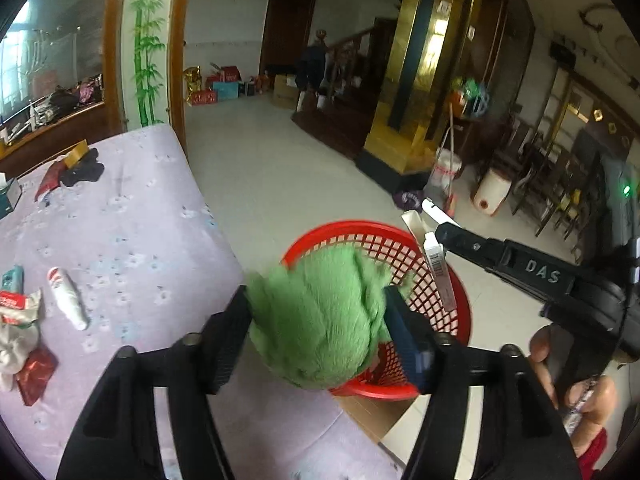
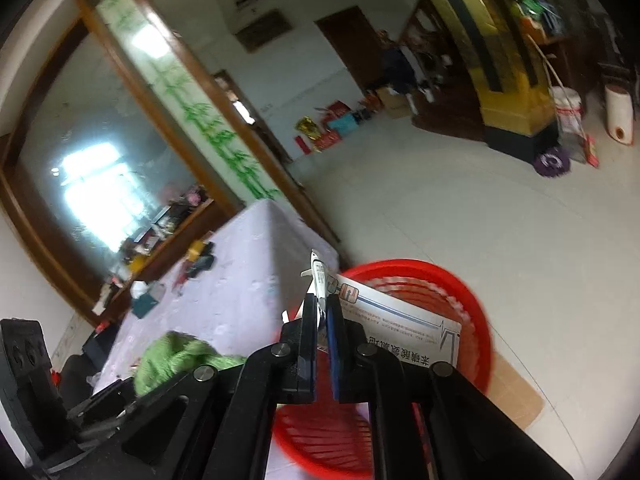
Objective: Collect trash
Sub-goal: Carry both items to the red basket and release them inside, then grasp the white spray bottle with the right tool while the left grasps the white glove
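My left gripper (image 1: 318,320) is shut on a green fuzzy cloth (image 1: 320,316) and holds it over the near rim of a red mesh basket (image 1: 384,248) that stands on the floor beside the table. My right gripper (image 2: 321,312) is shut on a flattened white medicine box (image 2: 400,320) and holds it above the same basket (image 2: 476,304). In the left wrist view the right gripper (image 1: 434,224) reaches in from the right with the box (image 1: 436,264) over the basket's far rim. The green cloth (image 2: 176,356) also shows at lower left in the right wrist view.
A table with a lilac flowered cover (image 1: 120,216) is to the left. On it lie a white tube (image 1: 68,300), red wrappers (image 1: 36,368), a white cloth (image 1: 16,344), a black cloth (image 1: 84,170) and a teal box (image 1: 8,196). A cardboard sheet (image 2: 516,392) lies under the basket.
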The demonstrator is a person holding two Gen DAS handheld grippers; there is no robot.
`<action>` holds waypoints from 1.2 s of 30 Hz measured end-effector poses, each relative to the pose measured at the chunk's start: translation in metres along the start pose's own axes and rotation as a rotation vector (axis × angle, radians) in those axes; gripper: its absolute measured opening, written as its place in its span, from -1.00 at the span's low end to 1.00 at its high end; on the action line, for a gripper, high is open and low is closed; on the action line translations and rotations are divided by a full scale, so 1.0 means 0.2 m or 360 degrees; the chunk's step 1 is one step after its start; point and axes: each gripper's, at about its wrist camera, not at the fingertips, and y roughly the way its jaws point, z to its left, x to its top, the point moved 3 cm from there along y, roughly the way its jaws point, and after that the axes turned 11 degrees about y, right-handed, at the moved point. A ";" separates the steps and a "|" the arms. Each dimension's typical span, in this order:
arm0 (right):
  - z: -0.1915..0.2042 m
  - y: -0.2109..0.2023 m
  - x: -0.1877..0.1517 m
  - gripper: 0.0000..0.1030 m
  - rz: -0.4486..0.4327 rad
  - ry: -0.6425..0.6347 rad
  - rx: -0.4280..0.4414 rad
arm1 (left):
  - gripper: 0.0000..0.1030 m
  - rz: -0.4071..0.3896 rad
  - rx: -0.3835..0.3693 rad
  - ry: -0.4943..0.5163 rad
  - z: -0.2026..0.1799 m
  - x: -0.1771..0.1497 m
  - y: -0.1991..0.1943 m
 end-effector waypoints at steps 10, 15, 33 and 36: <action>0.03 0.00 0.00 0.08 -0.0028 -0.0031 0.0041 | 0.38 -0.0073 0.0051 -0.0051 0.11 -0.12 -0.18; 0.28 0.05 -0.11 0.08 0.0039 -0.0208 0.0135 | 0.41 -0.0094 0.0222 -0.0154 0.36 -0.30 -0.40; 1.24 0.99 -0.88 -0.12 0.0645 -0.0854 0.0069 | 0.42 -0.0052 0.0633 -0.0722 1.28 -0.91 -0.91; 1.24 1.15 -0.91 -0.23 0.0631 -0.0903 -0.0043 | 0.42 -0.0048 0.0629 -0.0709 1.30 -0.90 -0.90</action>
